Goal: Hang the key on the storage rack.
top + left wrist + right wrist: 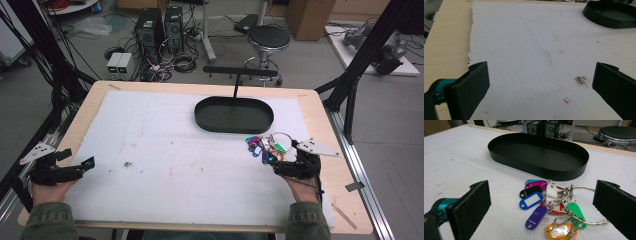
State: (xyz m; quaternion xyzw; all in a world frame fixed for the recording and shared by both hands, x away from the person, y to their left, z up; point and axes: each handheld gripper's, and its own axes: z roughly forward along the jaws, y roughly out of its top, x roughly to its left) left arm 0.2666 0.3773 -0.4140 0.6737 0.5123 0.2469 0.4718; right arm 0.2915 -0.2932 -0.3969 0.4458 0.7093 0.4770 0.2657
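A wooden table point(345, 200) carries a white foam sheet point(165, 145), with a black oval tray point(234, 116) at its far middle. The left hand-held gripper point(75, 165) rests low at the near left, jaws spread over bare sheet. The right hand-held gripper point(280, 162), forearm reaching in from the near edge, has its jaws spread around a bunch of coloured key tags point(549, 205) on a wire ring, just near of the tray.
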